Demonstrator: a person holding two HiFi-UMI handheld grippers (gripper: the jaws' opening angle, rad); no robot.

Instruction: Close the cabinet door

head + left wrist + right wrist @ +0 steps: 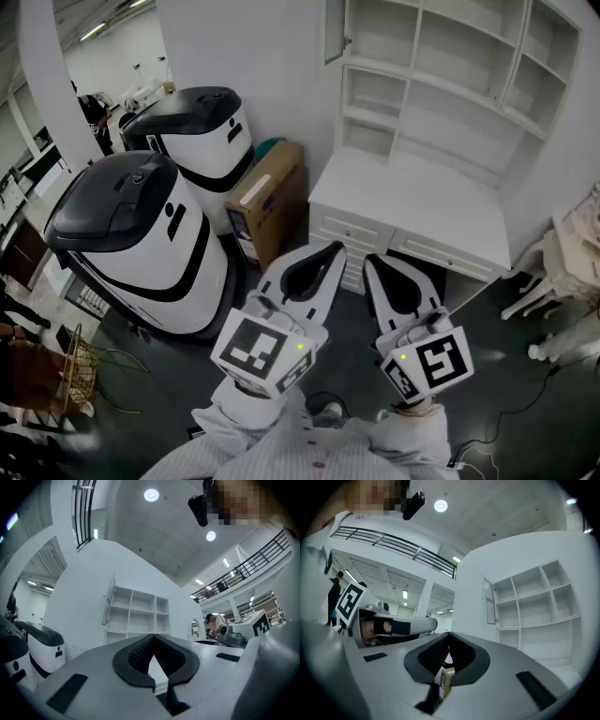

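The only print in view is the black-and-white square pattern on the marker cube [262, 352] of the left hand-held gripper [335, 249] and on the cube [433, 364] of the right hand-held gripper [371, 259]. It spells no word. A pale label on the cardboard box [272, 192], ahead and to the left of the left hand-held gripper, is too small to read. The dark marks on the two white-and-black machines [141, 239], further left, form no letters. The cabinet door [335, 28] is a narrow white panel with its long axis upright. It hangs at the left edge of the open shelves [441, 66] and is swung out from their front, so the compartments stand uncovered. It lies ahead of and above both hand-held grippers, well apart from them. In the left gripper view the door [108, 599] shows almost edge-on beyond the tips. In the right gripper view it [489, 601] turns more of its face, up and to the right of the tips. The white worktop [412, 202] with drawers sits under the shelves, just past the jaw tips in the head view. The left hand-held gripper [153, 636] has its jaws closed tip to tip with nothing between them. The right hand-held gripper [449, 633] is likewise closed and empty. A corner of the box [446, 681] shows only through the gap behind its tips, beyond the jaws.
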